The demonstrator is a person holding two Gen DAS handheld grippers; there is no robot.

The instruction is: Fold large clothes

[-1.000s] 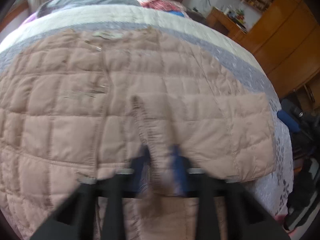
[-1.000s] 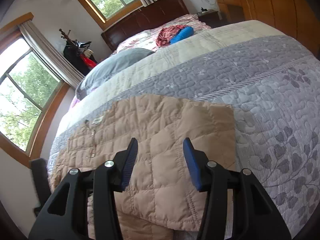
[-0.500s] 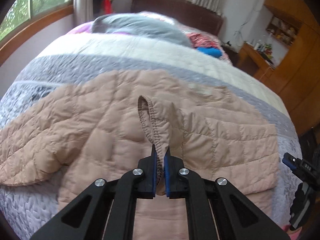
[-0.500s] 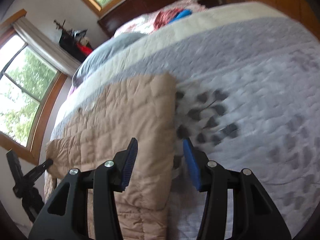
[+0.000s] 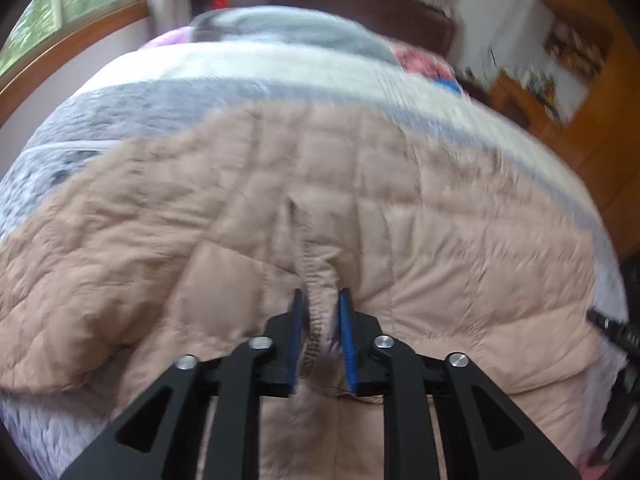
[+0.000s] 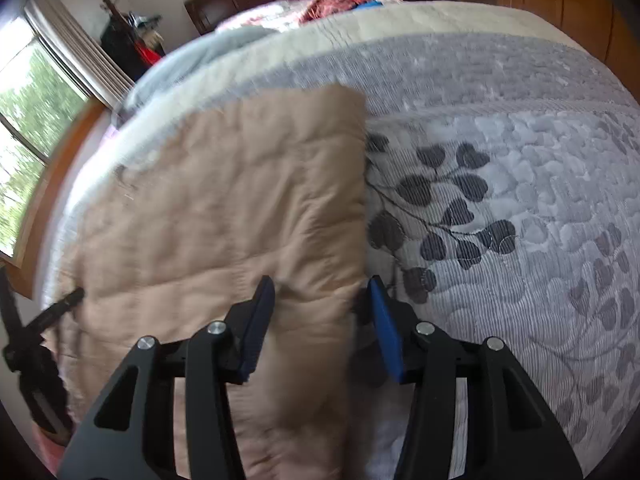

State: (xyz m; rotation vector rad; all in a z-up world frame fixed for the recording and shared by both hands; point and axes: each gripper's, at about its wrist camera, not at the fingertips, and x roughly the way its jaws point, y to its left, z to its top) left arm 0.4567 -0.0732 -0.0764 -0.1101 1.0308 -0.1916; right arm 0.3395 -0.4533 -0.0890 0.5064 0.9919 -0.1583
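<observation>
Two wrist views show one quilted pink-beige jacket spread flat on a bed, and both are smeared by motion blur, so stitching and small details are hard to read. In the left wrist view, a window sits at upper left; the jacket fills the middle of the frame, its left part running to the left edge over the grey bedspread. At lower centre the left tongs stand slightly apart with a ribbed cuff lying between the blue pads; whether the pads still press it cannot be told. At far right a wooden cabinet is cut off by the lens rim. In the right wrist view, the other black tool pokes in at lower left. The right tongs gape wide at lower centre, straddling the jacket's right edge without pinching it. Rightward, bare leaf-patterned bedspread stretches to the frame's rim.
</observation>
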